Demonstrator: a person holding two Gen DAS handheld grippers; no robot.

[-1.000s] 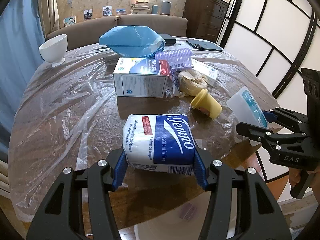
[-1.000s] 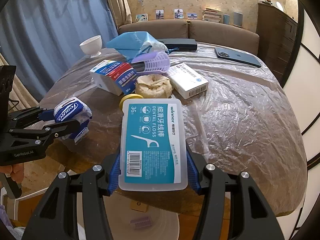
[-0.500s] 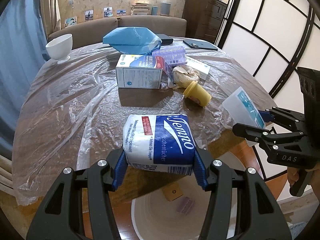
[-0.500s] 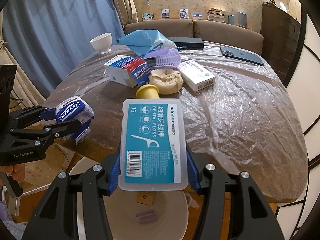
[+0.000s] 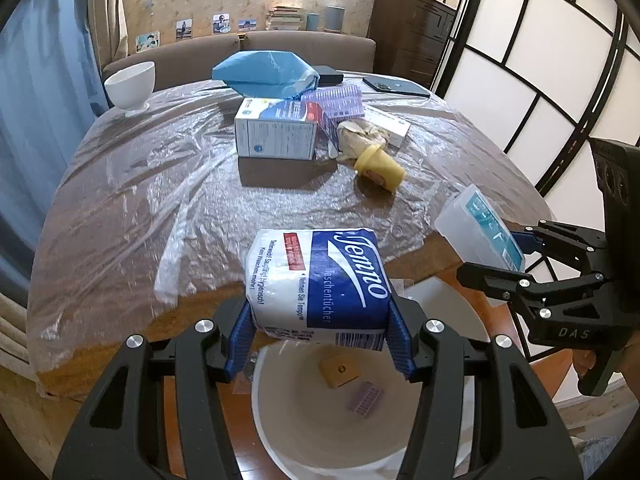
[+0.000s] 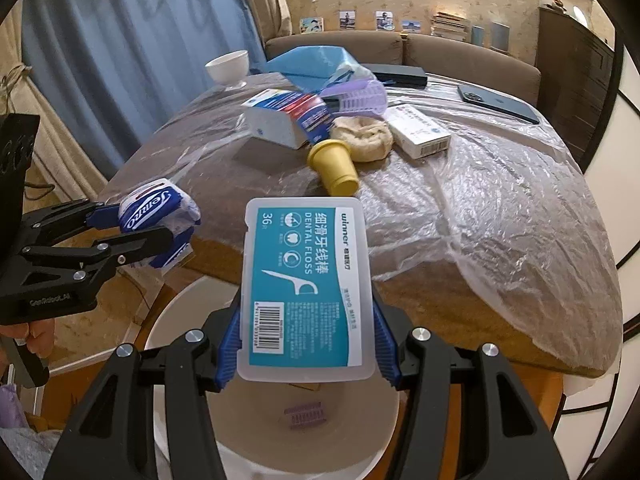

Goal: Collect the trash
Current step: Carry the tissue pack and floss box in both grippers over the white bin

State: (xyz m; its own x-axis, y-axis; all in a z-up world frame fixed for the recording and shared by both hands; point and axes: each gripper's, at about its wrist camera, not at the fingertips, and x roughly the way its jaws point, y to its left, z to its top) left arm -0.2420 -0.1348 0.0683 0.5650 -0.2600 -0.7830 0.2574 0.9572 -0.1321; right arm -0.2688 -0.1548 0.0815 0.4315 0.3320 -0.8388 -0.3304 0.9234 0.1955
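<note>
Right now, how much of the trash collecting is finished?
Done: a cardboard piece and a purple scrap lie in the white bin. In hand: left gripper holds the Tempo tissue pack, right gripper the dental floss box. Left: yellow cup, crumpled paper.

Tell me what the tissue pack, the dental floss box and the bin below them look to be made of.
Tissue pack: thin glossy plastic film, judging by its sheen and the wrinkles where the left gripper squeezes it.
Dental floss box: rigid frosted, translucent plastic with a printed teal label; its edges stay straight in the right gripper.
Bin: smooth white, probably plastic; the look leaves it open.
</note>
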